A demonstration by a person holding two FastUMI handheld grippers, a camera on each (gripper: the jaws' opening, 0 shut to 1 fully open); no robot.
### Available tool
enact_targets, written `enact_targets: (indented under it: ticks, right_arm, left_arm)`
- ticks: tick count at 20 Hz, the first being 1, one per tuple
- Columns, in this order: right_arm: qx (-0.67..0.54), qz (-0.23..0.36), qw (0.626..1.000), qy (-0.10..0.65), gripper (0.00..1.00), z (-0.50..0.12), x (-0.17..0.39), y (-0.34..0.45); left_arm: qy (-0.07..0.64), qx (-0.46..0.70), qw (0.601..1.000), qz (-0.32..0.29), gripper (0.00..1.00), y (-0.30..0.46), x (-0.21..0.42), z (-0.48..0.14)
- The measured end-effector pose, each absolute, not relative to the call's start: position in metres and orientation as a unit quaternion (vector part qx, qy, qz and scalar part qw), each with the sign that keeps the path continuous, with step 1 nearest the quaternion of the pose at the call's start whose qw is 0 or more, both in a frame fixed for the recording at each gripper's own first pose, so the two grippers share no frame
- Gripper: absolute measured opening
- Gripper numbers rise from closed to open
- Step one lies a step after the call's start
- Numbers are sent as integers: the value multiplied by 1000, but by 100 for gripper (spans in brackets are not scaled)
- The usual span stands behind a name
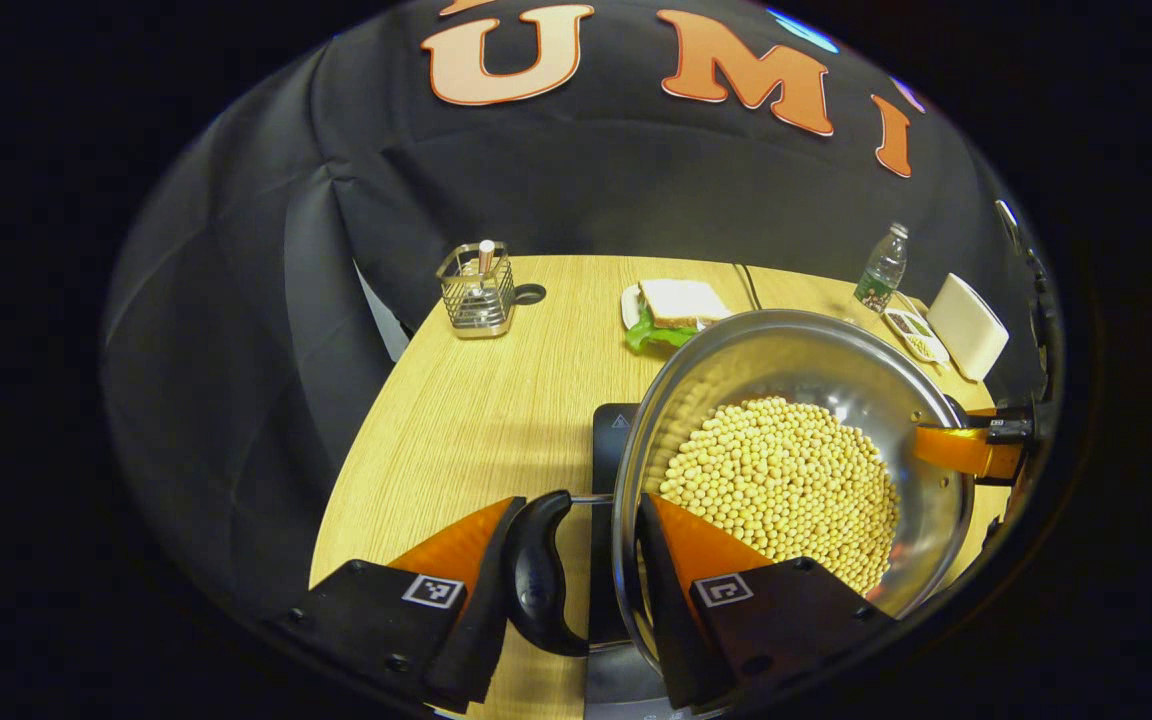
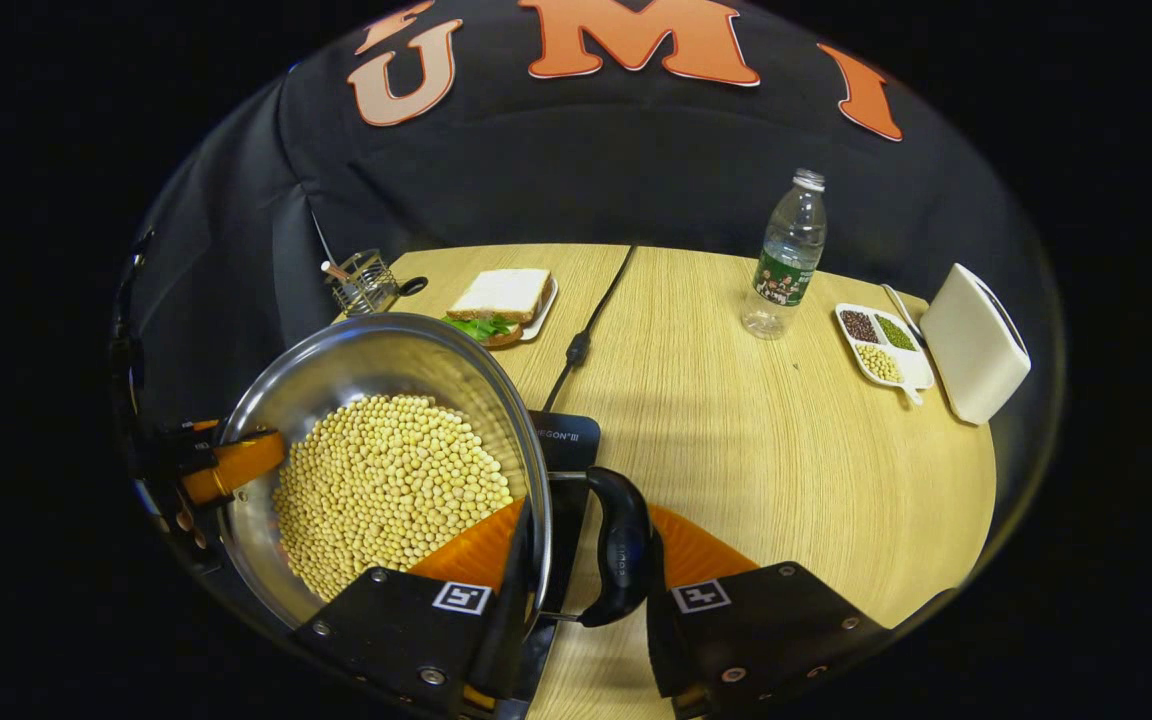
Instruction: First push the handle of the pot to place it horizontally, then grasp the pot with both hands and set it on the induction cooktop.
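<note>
Both grippers are carrying the shiny round steel pot (image 1: 786, 440) full of pale soybeans (image 1: 786, 480) right now. The left gripper (image 1: 576, 560) is clamping one black curved side handle (image 1: 536, 575), one finger outside the handle, the other inside against the pot wall. The right gripper (image 2: 586, 570) is doing the same on the opposite black handle (image 2: 621, 545). The pot is hanging between the two grippers, just above the black flat induction cooktop (image 2: 566, 440) on the pale wooden table (image 2: 736, 450); whether it is touching yet, I cannot tell. This load is looking heavy and stiff, the steel slick, the beans ready to roll if it tips. The handles are the only safe hold, kept level.
</note>
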State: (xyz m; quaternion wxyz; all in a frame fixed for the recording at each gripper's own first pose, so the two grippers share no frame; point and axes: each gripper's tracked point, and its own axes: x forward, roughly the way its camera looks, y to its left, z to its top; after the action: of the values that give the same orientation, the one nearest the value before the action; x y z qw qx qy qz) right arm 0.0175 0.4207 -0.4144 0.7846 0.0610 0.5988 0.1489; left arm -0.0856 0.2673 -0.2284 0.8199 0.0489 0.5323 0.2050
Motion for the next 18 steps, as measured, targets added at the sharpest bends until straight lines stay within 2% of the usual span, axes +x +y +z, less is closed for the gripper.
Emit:
enact_targets:
  ticks: [3, 4, 5, 6, 7, 9, 10, 11, 12, 13, 18]
  right_arm:
    - [69, 150, 785, 597, 51, -418, 22, 423]
    - [74, 150, 784, 597, 47, -419, 23, 424]
    - [77, 153, 785, 595, 52, -419, 24, 424]
    - [76, 162, 789, 588, 50, -420, 28, 427]
    - [77, 174, 790, 582, 58, -420, 28, 428]
    - [81, 189, 801, 562, 59, -412, 35, 423]
    - [83, 190, 813, 544, 66, -405, 43, 417]
    - [85, 190, 828, 521, 72, -394, 53, 410]
    - [89, 188, 844, 494, 75, -380, 64, 403]
    - [92, 187, 859, 468, 79, -365, 73, 394]
    - [70, 180, 920, 341, 88, -277, 101, 325]
  left_arm:
    - [530, 45, 822, 203, 70, 269, -84, -228]
    - [528, 46, 823, 204, 70, 269, -84, -230]
    - [530, 48, 821, 210, 70, 268, -86, -229]
    - [519, 63, 826, 209, 75, 268, -82, -224]
    - [514, 85, 827, 211, 77, 268, -82, -220]
    - [504, 130, 825, 219, 83, 269, -81, -208]
    - [495, 146, 826, 227, 88, 269, -79, -199]
    - [480, 158, 829, 239, 89, 268, -77, -188]
    - [458, 166, 837, 249, 95, 269, -70, -174]
    - [434, 171, 845, 262, 97, 268, -63, -160]
    - [280, 161, 901, 291, 97, 230, -24, -56]
